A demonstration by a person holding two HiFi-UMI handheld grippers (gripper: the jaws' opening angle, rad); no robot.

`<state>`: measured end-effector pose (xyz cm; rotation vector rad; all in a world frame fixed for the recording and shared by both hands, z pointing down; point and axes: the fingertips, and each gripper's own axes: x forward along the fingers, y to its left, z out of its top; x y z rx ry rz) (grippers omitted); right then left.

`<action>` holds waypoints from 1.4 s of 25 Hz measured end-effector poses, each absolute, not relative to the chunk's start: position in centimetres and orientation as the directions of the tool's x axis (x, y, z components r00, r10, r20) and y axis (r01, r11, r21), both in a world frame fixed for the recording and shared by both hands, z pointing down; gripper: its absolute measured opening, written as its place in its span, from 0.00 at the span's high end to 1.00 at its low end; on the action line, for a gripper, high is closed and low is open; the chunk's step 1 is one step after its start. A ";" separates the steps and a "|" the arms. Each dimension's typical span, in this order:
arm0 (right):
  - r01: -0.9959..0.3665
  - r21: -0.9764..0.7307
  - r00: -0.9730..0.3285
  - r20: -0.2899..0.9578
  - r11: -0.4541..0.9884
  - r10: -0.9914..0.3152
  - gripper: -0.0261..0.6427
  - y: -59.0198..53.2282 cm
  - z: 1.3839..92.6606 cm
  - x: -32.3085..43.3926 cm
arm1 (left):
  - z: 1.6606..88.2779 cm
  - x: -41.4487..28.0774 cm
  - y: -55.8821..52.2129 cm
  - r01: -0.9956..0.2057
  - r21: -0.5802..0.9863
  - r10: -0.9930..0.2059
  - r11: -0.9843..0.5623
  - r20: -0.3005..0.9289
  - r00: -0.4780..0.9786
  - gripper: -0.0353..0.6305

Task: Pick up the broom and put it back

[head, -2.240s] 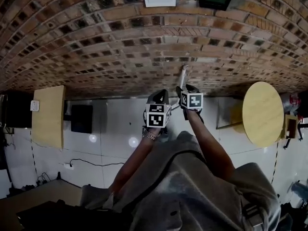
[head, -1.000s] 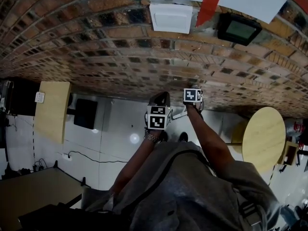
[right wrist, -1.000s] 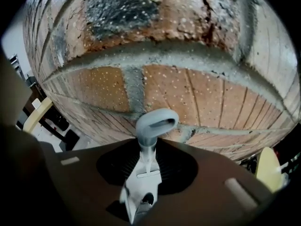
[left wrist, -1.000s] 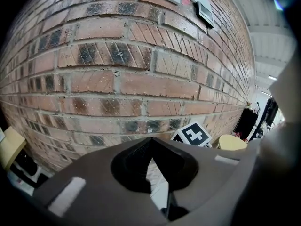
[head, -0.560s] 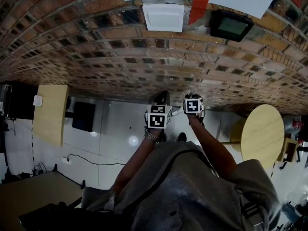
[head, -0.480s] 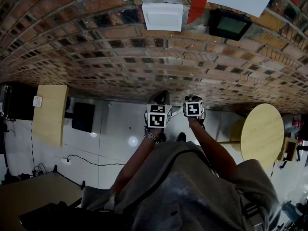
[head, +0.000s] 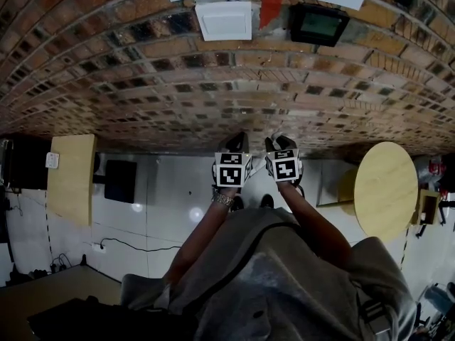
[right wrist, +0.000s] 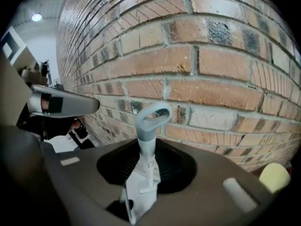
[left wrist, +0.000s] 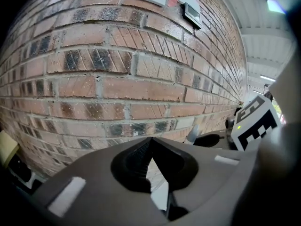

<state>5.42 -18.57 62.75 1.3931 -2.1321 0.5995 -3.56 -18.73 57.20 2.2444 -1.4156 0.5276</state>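
The broom's grey handle (right wrist: pixel 146 147) ends in a loop (right wrist: pixel 153 114) and stands up between the jaws of my right gripper (right wrist: pixel 143 173), which is shut on it close to the brick wall (right wrist: pixel 211 79). The broom's head is hidden. In the head view my right gripper (head: pixel 279 146) is just right of my left gripper (head: pixel 238 144), both in front of the wall's foot. In the left gripper view my left gripper (left wrist: pixel 150 142) is shut with its fingertips touching and nothing between them. The right gripper's marker cube (left wrist: pixel 256 124) shows at that view's right.
The brick wall (head: pixel 213 84) fills the front, with a white panel (head: pixel 224 20) and a dark box (head: pixel 320 23) on it. A round wooden table (head: pixel 386 190) stands right, a rectangular one (head: pixel 71 178) left beside a black box (head: pixel 121 181). A cable (head: pixel 131 244) lies on the white floor.
My right gripper has come up with the broom handle in it, its marker cube now larger and level with the left one. The left gripper has hardly moved.
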 end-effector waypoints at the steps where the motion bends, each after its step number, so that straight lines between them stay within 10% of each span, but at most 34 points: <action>1: -0.924 -0.082 -0.339 0.631 0.375 -0.698 0.82 -18.4 62.4 5.4 | 57.2 -3.5 -18.6 -0.909 0.152 -0.743 -0.388 0.532 0.406 0.95; 35: -0.917 -0.126 -0.361 0.664 0.378 -0.655 0.81 -17.5 63.7 5.4 | 57.1 -3.8 -17.4 -0.914 0.132 -0.742 -0.383 0.546 0.390 0.95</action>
